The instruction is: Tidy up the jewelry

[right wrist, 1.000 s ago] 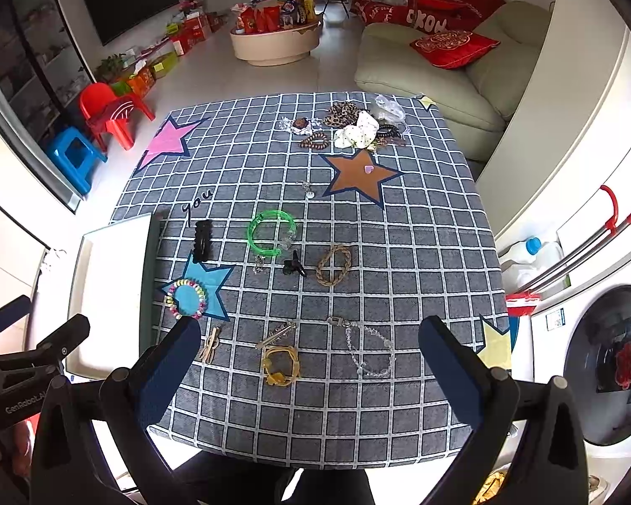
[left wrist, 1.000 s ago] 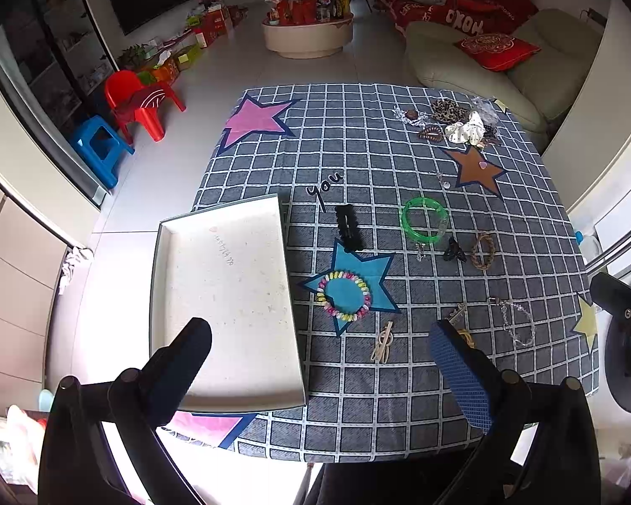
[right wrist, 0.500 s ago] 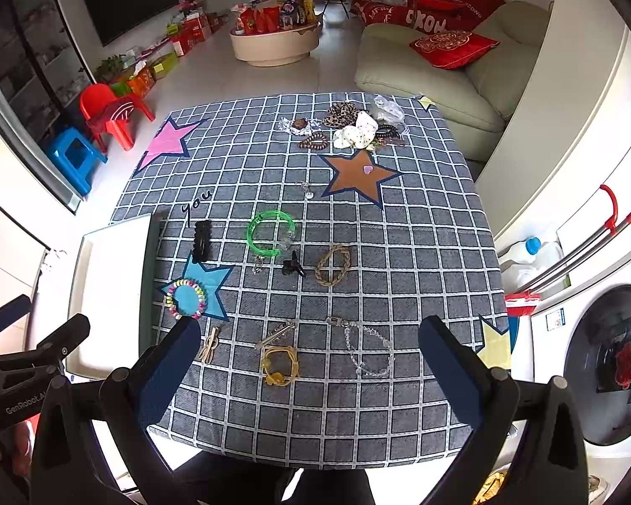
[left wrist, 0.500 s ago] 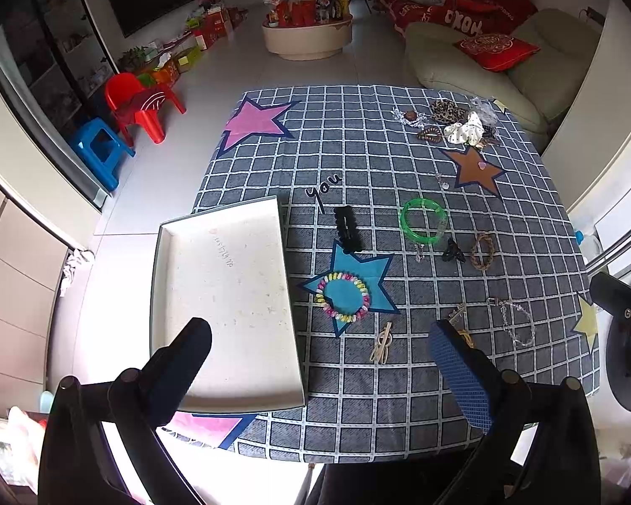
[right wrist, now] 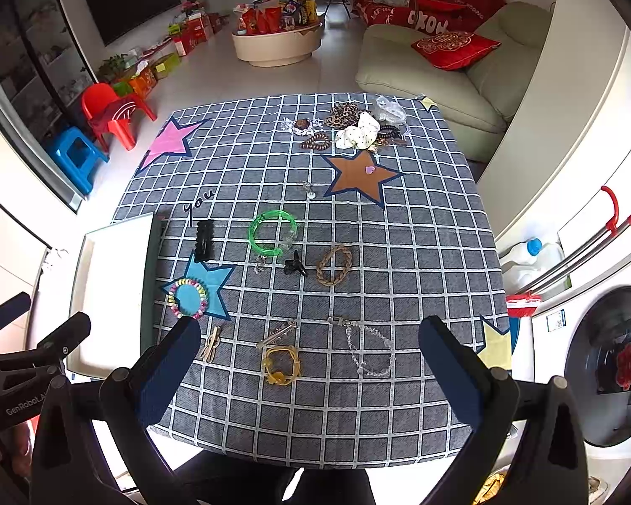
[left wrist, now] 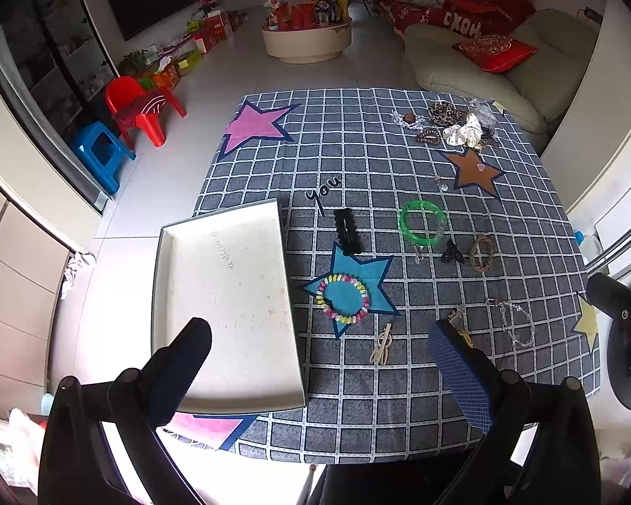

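Note:
Jewelry lies scattered on a grey checked tablecloth (left wrist: 357, 160). A white tray (left wrist: 227, 294) stands at the near left, empty. Near it lie a multicolour bead bracelet (left wrist: 344, 299), a black hair clip (left wrist: 348, 231), a green bangle (left wrist: 422, 221), a brown braided bracelet (right wrist: 335, 265), a yellow bracelet (right wrist: 281, 365), a clear bead chain (right wrist: 368, 347) and a beige clip (left wrist: 382, 343). My left gripper (left wrist: 319, 357) is open and empty above the near edge, over the tray's corner. My right gripper (right wrist: 309, 357) is open and empty above the near edge, over the yellow bracelet.
A heap of scrunchies and hair ties (right wrist: 357, 128) lies at the table's far edge. A small black claw clip (right wrist: 294, 267) sits by the braided bracelet. A washing machine (right wrist: 601, 362) stands to the right, a sofa (right wrist: 441, 63) beyond the table.

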`<action>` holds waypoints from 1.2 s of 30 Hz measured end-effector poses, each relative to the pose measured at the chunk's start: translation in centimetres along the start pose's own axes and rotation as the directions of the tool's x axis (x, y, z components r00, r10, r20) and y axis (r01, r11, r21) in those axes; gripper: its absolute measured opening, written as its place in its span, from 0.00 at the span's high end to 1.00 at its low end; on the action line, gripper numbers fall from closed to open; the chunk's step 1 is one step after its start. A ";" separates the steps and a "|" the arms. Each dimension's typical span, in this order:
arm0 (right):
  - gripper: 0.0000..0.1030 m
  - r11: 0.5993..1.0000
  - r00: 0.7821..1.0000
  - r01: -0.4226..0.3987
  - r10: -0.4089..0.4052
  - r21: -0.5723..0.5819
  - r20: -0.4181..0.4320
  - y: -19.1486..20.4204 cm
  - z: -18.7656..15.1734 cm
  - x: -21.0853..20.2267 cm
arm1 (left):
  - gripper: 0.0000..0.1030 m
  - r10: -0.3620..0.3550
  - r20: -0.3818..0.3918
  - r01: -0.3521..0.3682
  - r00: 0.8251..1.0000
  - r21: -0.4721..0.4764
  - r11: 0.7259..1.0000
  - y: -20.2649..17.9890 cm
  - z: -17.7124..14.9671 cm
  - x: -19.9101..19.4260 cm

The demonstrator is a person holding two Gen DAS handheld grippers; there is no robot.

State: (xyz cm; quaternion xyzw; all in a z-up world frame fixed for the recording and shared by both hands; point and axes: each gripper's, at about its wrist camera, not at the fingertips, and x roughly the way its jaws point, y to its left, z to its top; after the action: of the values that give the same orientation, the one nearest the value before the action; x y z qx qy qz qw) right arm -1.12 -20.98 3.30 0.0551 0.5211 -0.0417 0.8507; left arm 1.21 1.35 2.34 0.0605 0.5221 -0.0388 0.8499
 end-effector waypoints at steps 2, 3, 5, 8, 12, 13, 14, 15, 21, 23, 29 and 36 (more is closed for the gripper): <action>0.00 1.000 1.000 -0.001 0.001 -0.001 0.001 0.1 0.0 0.0 | 0.00 0.001 0.001 -0.001 1.000 0.000 1.000 0.0 -0.1 -0.1; 0.00 1.000 1.000 -0.001 0.001 -0.001 0.001 0.1 0.0 0.0 | 0.00 0.001 0.001 -0.001 1.000 0.000 1.000 -0.1 -0.1 -0.1; 0.00 1.000 1.000 -0.001 0.001 -0.001 0.001 0.1 0.0 0.0 | 0.00 0.001 0.002 -0.001 1.000 0.001 1.000 -0.1 -0.1 -0.1; 0.00 1.000 1.000 -0.001 0.001 0.000 0.001 0.1 0.0 0.0 | 0.00 0.002 0.003 -0.002 1.000 0.001 1.000 -0.1 -0.2 -0.1; 0.00 1.000 1.000 -0.001 0.001 -0.001 0.002 0.1 0.0 0.0 | 0.00 0.002 0.003 -0.002 1.000 0.001 1.000 -0.2 -0.2 -0.1; 0.00 1.000 1.000 -0.001 0.001 -0.002 0.002 0.1 0.0 0.0 | 0.00 0.002 0.003 -0.002 1.000 0.001 1.000 -0.2 -0.2 -0.1; 0.00 1.000 1.000 -0.001 0.001 -0.003 0.003 0.2 0.0 0.0 | 0.00 0.002 0.003 -0.002 1.000 0.001 1.000 -0.2 -0.2 -0.1; 0.00 1.000 1.000 -0.001 0.001 -0.004 0.004 0.3 0.0 0.1 | 0.00 0.002 0.003 -0.002 1.000 0.002 1.000 -0.2 -0.2 -0.1; 0.00 1.000 1.000 0.000 0.000 -0.002 0.005 0.8 -0.1 -0.2 | 0.00 0.002 0.004 -0.002 1.000 0.001 1.000 -0.1 -0.3 -0.2; 0.00 1.000 1.000 0.000 0.000 -0.002 0.006 0.8 -0.2 -0.3 | 0.00 0.002 0.004 -0.002 1.000 0.001 1.000 -0.1 -0.3 -0.2; 0.00 1.000 1.000 -0.001 0.001 -0.003 0.005 0.7 -0.2 -0.2 | 0.00 0.002 0.004 -0.002 1.000 0.001 1.000 -0.1 -0.3 -0.2; 0.00 1.000 1.000 -0.001 0.001 -0.002 0.004 0.9 -0.3 -0.2 | 0.00 0.005 0.001 -0.005 1.000 0.002 1.000 0.3 -0.2 -0.3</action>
State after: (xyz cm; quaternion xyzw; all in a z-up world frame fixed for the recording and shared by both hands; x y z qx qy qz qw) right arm -1.32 -20.10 3.39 0.0543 0.5194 -0.0411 0.8518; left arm 0.93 1.68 2.52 0.0624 0.5214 -0.0374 0.8502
